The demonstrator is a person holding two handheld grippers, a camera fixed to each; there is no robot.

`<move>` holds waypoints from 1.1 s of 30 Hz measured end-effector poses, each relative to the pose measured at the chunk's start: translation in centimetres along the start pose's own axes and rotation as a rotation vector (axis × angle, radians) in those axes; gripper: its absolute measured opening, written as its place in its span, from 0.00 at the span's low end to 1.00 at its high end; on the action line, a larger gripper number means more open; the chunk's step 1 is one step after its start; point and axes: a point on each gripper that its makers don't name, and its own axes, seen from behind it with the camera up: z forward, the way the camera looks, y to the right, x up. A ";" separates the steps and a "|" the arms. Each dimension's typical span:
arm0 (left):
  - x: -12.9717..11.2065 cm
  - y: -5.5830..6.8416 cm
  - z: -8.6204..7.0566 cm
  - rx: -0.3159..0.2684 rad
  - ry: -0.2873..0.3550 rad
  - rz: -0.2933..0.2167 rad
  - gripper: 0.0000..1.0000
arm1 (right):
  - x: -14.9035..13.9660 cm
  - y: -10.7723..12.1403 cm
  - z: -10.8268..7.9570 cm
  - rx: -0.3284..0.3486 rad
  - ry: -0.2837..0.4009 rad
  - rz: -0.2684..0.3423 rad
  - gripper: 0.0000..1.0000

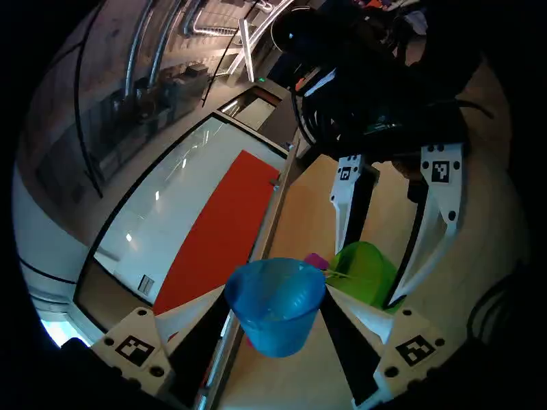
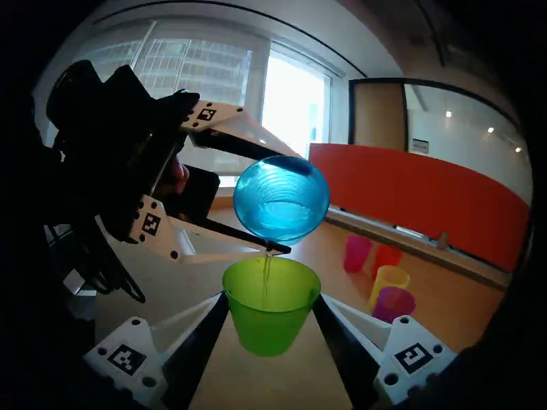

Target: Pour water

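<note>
Blue cup point(image 2: 280, 198): translucent plastic, glossy; fine ridged rings were noted on the inside. Green cup point(image 2: 271, 311), just below it: translucent plastic, smooth, with a light sheen. Water point(image 2: 266, 270) above the green cup: a clear, thin thread.

Pink cup point(image 2: 357, 253), orange cup point(image 2: 387, 256), yellow cup point(image 2: 388, 281) and purple cup point(image 2: 395, 303), right of the green cup: the same translucent plastic was recorded.

Table point(image 2: 273, 383) under the green cup: pale wood-look top, smooth, satin.

Fingers point(image 2: 362, 316) of the right gripper point(image 2: 271, 301), flanking the green cup: white hard plastic, matt, with black inner faces.

Red panel point(image 2: 424, 198) behind the green cup: matt, even. Window point(image 2: 294, 102) behind the green cup: glass, glossy.
</note>
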 end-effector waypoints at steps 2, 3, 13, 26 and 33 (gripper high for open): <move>0.0 0.1 0.0 0.001 -0.002 0.008 0.87 | 0.0 0.0 0.0 -0.001 0.001 -0.001 0.91; 0.0 0.1 0.0 0.002 -0.002 0.012 0.87 | 0.1 0.0 -0.1 -0.001 0.002 -0.001 0.91; 0.2 -0.2 0.1 0.010 0.000 0.038 0.87 | 0.1 0.2 0.0 -0.006 0.005 -0.003 0.91; 0.2 -0.3 -0.1 0.016 -0.005 0.069 0.87 | 0.2 0.2 -0.1 -0.007 0.009 -0.006 0.91; 0.2 0.1 -0.2 0.004 -0.002 0.074 0.86 | 0.1 0.3 -0.2 -0.010 0.011 -0.005 0.91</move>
